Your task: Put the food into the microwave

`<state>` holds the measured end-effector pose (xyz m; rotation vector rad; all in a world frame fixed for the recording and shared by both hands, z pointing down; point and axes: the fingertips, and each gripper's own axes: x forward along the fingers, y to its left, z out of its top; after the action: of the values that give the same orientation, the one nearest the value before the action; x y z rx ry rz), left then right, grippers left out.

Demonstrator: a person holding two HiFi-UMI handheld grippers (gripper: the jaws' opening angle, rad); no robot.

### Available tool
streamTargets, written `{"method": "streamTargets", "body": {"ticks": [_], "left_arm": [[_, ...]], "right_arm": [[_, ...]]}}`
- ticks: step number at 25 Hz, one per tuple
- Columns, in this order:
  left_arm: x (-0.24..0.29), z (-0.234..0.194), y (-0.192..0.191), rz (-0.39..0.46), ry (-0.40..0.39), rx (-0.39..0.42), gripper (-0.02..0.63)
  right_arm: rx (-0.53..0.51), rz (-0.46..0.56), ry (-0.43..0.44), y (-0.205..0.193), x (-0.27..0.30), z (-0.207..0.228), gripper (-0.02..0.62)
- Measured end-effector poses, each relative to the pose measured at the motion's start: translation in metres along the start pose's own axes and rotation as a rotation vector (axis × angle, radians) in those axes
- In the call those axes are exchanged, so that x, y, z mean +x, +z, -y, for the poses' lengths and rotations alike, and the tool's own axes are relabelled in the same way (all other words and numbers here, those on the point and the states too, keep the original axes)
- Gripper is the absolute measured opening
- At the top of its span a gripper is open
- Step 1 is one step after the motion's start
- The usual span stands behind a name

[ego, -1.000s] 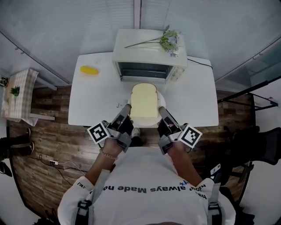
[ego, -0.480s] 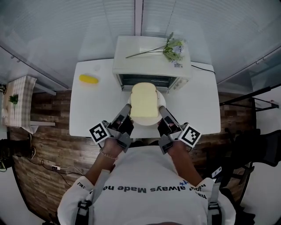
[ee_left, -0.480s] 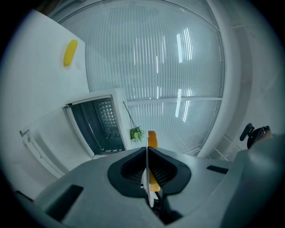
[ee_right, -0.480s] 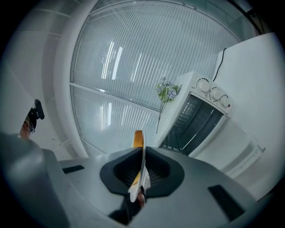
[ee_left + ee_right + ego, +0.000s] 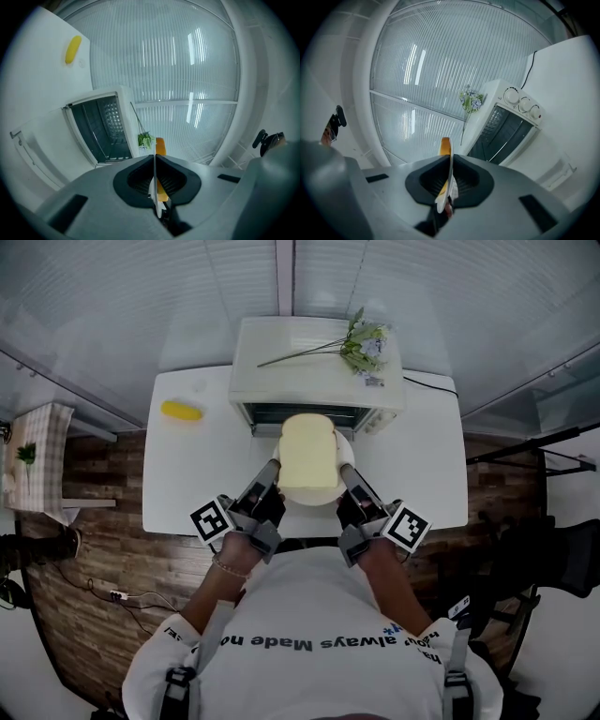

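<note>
Left gripper (image 5: 275, 468), right gripper (image 5: 345, 472) pinch plate (image 5: 312, 501), seemingly rim.

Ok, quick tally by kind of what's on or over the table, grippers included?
microwave: 1
flower sprig: 1
yellow food piece: 1
plate: 1
bread slice: 1
left gripper and right gripper, both clamped on the plate: 2
Total: 7
</note>
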<state>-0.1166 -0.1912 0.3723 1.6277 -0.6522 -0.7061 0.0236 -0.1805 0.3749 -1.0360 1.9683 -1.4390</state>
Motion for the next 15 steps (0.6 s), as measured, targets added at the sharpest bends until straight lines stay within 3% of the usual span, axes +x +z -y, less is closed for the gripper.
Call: {"method": "streamTargets", "body": {"ticks": [15], "left_arm": [[0.033,0.007,-0.033,0.029,0.002,0.006,0.018]], "right_arm": [[-0.001,-0.024,0.013,0.041,-0.022,0.011,0.025]]}}
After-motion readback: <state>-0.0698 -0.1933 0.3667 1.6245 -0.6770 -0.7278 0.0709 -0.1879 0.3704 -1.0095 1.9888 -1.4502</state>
